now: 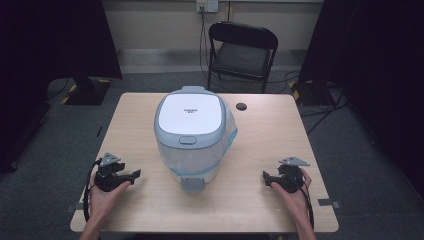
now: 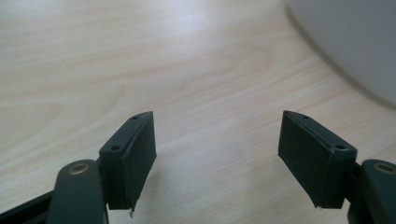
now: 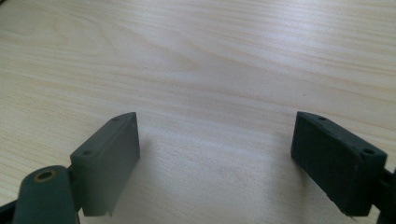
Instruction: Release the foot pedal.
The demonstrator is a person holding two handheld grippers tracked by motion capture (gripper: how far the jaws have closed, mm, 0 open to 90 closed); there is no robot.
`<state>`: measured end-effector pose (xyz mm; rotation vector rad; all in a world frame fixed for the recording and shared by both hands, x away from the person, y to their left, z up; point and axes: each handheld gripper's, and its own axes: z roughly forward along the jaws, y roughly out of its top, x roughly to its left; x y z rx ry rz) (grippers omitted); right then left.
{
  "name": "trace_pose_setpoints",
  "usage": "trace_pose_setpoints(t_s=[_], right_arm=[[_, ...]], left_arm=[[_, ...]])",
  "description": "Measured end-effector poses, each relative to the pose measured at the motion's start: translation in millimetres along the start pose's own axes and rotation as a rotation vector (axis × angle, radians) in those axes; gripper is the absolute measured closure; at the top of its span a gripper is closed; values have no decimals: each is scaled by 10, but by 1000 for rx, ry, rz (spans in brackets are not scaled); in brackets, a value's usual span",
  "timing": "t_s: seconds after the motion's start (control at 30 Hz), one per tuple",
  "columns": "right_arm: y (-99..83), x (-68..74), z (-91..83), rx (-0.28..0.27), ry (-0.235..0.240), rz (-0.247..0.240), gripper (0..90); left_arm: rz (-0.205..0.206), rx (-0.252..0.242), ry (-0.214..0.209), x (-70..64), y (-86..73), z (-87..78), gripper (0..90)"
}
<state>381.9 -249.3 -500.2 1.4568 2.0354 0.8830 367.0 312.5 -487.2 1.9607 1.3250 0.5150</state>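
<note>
at the near edge of the pale wooden table (image 1: 260, 200) the person's two forearms come in, each hand wrapped around a black two-jaw gripper that rests low over the wood. the left gripper (image 1: 134, 174) sits at the near left with its grey three-cornered plate on top and its jaws pointing right toward the middle; in the left gripper view (image 2: 217, 154) the two black jaws stand wide apart with nothing but bare wood grain between them, so it is open and empty. the right gripper (image 1: 265, 177) sits at the near right, mirrored, jaws pointing left; in the right gripper view (image 3: 215, 158) its jaws are likewise spread wide over bare wood and hold nothing. between the two grippers, and well apart from both, stands the grey and white plastic pedal bin with a rounded white lid (image 1: 192, 137), upright in the middle of the table, lid shut, its grey foot pedal facing the near edge and a light blue plastic liner (image 1: 227, 142) bulging out on its right side. its blurred pale wall fills the far right corner of the left gripper view (image 2: 355, 42). farther right on the table lies a small dark round cable hole (image 1: 241, 106). beyond the far edge a black folding chair (image 1: 241, 50) stands on the grey floor.
</note>
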Motion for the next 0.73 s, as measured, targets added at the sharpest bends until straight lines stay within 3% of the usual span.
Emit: trace_pose_setpoints(t_s=[0.07,0.2,0.23,0.33,0.5,0.73], right_arm=[[0,0,0,0,0,0,145],[0,2,0,-1,0,1,145],[0,2,0,-1,0,1,145],[0,2,0,-1,0,1,145],[0,2,0,-1,0,0,145],[0,2,0,-1,0,0,145]], left_arm=[[27,-4,23,-22,-33,21,228],[19,22,42,-42,-54,83,207],[35,35,56,-40,-60,93,207],[11,25,55,-30,-69,104,184],[8,-2,71,-26,-95,125,145],[2,-4,76,-33,-97,125,144]])
